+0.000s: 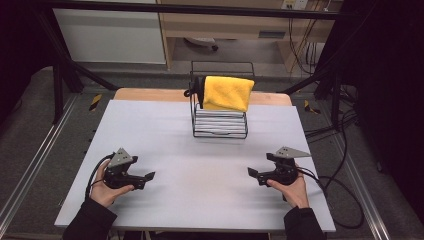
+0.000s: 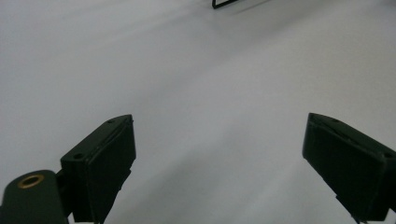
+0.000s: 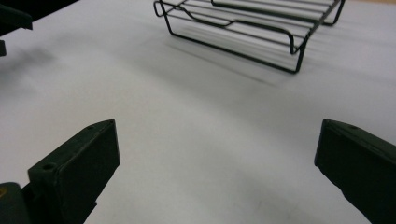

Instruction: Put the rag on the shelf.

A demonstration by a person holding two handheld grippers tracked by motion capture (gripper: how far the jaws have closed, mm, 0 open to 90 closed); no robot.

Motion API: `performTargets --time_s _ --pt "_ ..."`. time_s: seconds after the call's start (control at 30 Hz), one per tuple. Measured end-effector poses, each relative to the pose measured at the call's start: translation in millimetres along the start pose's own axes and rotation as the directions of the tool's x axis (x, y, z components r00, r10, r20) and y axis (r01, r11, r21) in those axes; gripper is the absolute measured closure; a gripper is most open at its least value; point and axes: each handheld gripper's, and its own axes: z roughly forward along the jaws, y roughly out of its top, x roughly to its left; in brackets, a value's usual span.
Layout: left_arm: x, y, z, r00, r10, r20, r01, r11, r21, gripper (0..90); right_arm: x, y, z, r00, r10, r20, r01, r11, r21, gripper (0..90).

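Smooth white table (image 1: 200, 195) bears wire rack (image 1: 220, 125) draped in yellow cloth (image 1: 227, 92); each hand-held gripper gapes empty.

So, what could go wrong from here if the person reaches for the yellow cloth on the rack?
1. The yellow cloth only hangs over the top bar of the wire rack; a pull from one side might drag it off unevenly.
2. The rack looks light and stands loose on the table, so a tug could tip or slide it.
3. Both the left gripper and the right gripper are open and low over the table; a jaw could catch on the wires.
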Motion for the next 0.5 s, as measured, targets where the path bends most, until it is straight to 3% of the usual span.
performTargets --time_s 0.33,0.5 --pt "5.4 -17.1 -4.8 1.0000 -0.004 0.004 0.004 0.9999 -0.011 9.8 -10.3 -30.7 -9.5 0.9993 0.038 0.001 -0.038 0.998 0.043 0.6" --pt "6.0 -21.8 -3.0 1.0000 -0.004 0.007 0.004 1.0000 0.005 9.8 -10.9 -34.7 -10.5 0.9997 0.025 0.006 -0.025 0.998 0.054 0.7"
